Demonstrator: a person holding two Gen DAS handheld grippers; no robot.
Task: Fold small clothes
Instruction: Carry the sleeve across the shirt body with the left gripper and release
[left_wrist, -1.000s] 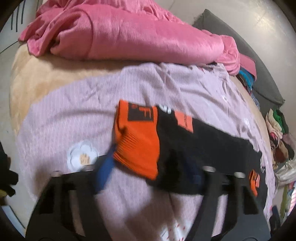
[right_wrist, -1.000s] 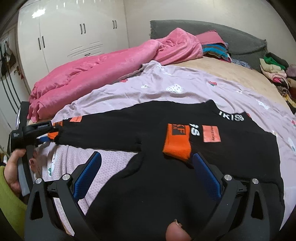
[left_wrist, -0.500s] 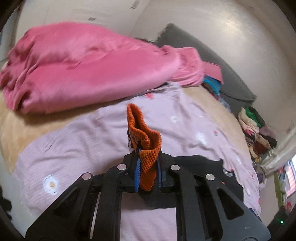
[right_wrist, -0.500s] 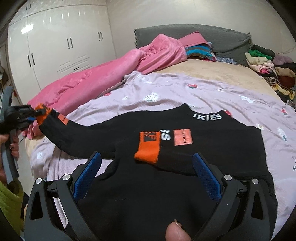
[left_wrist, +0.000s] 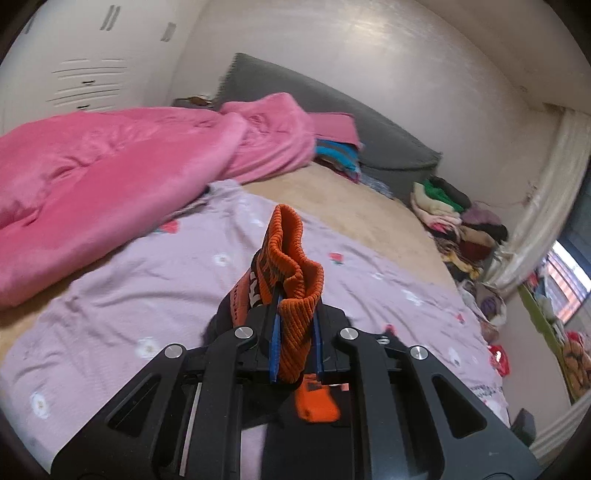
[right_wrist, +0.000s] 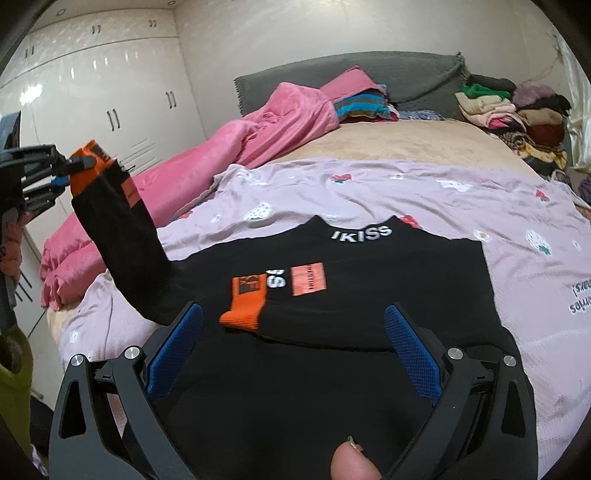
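Lifting orange cuff (left_wrist: 295, 295) higher than before

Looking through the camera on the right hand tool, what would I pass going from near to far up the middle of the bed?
Black long-sleeved sweater with one orange cuff folded across its chest → lilac flower-print sheet → bare beige mattress cover → dark grey headboard cushion.

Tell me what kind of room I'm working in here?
Most likely a home bedroom. The black sweater is spread on a bed with a pink duvet bunched along one side, a grey headboard behind, and white built-in wardrobes on the wall.
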